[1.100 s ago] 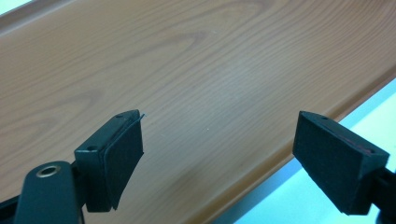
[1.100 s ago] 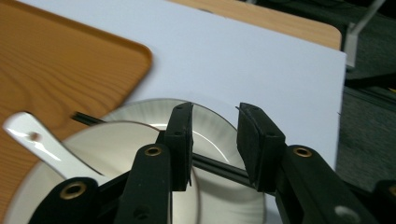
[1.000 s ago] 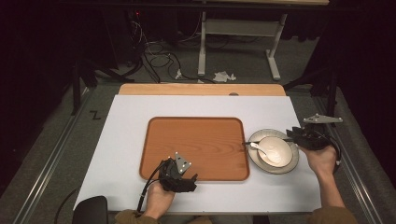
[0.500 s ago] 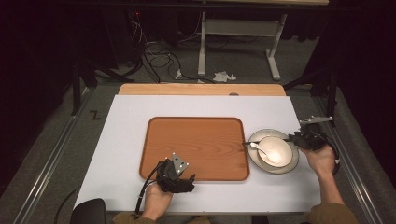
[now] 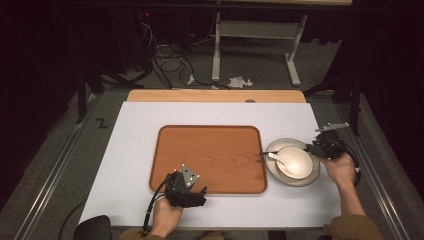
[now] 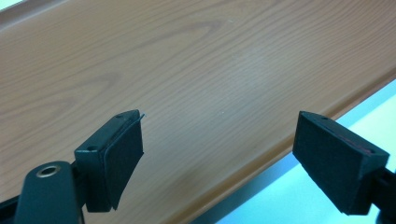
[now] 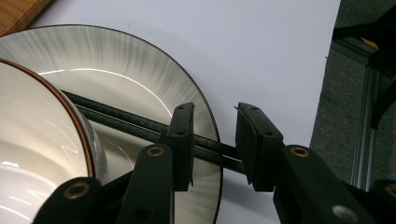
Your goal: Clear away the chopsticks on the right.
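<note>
Since the tray (image 5: pixel 210 150) lies bare in the middle of the white counter (image 5: pixel 135 150), I judge the work to be at its start: nothing has been set on the wood, and the dishes all sit to the right of it.

At the left, the left hand-held gripper (image 5: pixel 199 194) rests over the tray's near edge. Its jaws stand wide apart with only wood grain between them, so it holds nothing and seems to be waiting or steadying.

Just beside the tray's right edge sits the plate (image 5: pixel 300 181). It carries a pale bowl (image 5: pixel 295 161), and a spoon (image 5: pixel 274 157) rests with its handle pointing toward the tray.

In the right gripper view, two thin dark sticks (image 7: pixel 116 116), chopsticks by the look of them, lie side by side across the plate, next to the bowl. Their near ends reach out past the plate's rim.

At the far right, the right hand-held gripper (image 7: pixel 215 112) sits low at that rim with its jaws partly open. One jaw is over the plate and the other is outside it, and the stick ends run through the gap. No pad presses on them, so nothing is gripped yet.

What is left, as I read it, is nearly everything: closing on the sticks or the rim, lifting, and carrying the setting leftward onto the tray.
</note>
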A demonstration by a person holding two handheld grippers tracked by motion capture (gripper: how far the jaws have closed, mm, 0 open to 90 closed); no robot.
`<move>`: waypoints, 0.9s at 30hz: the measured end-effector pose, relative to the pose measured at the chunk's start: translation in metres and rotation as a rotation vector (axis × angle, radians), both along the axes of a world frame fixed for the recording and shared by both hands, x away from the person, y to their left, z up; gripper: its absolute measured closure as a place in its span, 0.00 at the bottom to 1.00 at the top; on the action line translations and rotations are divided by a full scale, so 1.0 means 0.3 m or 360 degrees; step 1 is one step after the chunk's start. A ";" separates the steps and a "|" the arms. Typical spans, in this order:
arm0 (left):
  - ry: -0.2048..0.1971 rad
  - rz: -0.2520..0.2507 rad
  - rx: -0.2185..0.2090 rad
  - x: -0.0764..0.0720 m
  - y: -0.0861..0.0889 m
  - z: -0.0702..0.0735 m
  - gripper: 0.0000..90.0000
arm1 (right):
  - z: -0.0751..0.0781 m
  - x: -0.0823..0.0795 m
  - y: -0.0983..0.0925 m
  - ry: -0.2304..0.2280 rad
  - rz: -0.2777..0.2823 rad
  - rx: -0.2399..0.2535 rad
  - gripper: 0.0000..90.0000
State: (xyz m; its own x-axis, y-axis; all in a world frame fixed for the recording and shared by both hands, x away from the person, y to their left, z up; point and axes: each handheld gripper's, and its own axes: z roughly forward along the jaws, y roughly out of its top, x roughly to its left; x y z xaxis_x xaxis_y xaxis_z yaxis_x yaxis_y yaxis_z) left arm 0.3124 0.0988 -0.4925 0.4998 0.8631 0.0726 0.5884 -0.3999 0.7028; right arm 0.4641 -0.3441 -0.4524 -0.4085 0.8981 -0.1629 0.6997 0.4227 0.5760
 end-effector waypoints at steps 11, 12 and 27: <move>0.0005 0.0006 -0.0005 -0.001 0.003 -0.003 0.18 | 0.000 0.010 0.001 0.0055 0.0028 0.0008 0.74; 0.0006 0.0004 -0.0007 -0.001 0.003 -0.003 0.18 | -0.002 0.010 0.006 0.0051 0.0035 -0.0007 0.73; 0.0006 0.0003 -0.0008 -0.001 0.004 -0.002 0.18 | -0.006 0.011 0.017 0.0086 0.0097 -0.0001 0.81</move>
State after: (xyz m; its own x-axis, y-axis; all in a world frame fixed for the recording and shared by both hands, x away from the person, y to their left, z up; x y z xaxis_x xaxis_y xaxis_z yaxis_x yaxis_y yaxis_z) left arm 0.3120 0.1000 -0.4932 0.4985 0.8643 0.0663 0.5920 -0.3954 0.7023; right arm 0.4673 -0.3389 -0.4541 -0.4709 0.8711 -0.1397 0.7025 0.4660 0.5379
